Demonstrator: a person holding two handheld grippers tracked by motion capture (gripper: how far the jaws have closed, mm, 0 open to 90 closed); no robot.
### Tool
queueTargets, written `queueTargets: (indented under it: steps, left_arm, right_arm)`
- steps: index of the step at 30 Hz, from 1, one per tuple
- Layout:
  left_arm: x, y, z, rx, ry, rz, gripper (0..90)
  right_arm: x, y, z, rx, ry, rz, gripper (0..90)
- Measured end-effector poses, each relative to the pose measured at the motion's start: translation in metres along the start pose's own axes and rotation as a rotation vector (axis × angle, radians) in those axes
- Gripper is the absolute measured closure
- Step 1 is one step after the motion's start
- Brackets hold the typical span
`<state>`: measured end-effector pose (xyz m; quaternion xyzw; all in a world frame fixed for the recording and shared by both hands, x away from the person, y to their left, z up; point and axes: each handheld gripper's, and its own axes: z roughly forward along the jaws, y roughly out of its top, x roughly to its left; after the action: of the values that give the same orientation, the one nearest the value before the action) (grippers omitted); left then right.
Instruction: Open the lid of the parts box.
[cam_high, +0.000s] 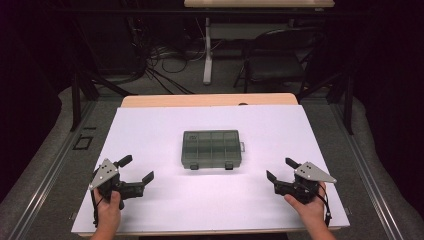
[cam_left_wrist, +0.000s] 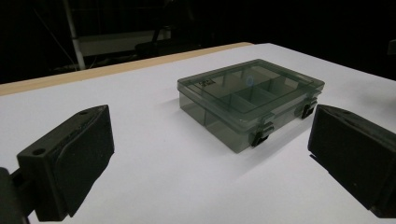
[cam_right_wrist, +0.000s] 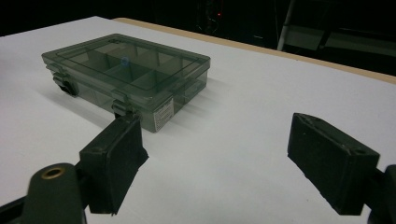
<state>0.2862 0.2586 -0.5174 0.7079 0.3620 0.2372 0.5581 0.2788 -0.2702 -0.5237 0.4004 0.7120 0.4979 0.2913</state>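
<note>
my left gripper and right gripper both gape wide with nothing in them, each well apart from the compartment box lying closed mid-table between them. it looks light, rigid and slick; i'd pinch its short ends, clear of the two front latches. its end sticker is too small to read.
</note>
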Motion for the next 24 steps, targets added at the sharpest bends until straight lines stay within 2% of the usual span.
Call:
queueTargets:
  steps: [12,20,23,24]
  left_arm:
    - [-0.001,0.0,0.001,0.017,-0.016,-0.001,0.7]
    - [-0.003,0.001,0.004,0.034,-0.023,0.011,2.5]
    - [-0.004,0.003,0.007,0.073,-0.024,0.026,2.7]
    - [-0.006,0.005,0.01,0.099,-0.031,0.024,2.7]
  right_arm:
    - [0.001,-0.001,0.001,0.002,-0.005,0.005,18.0]
    - [0.002,0.0,0.003,0.013,0.0,0.014,18.0]
    - [0.003,0.001,0.006,0.031,0.003,-0.003,18.1]
    - [0.004,0.002,0.009,0.056,0.017,-0.023,17.9]
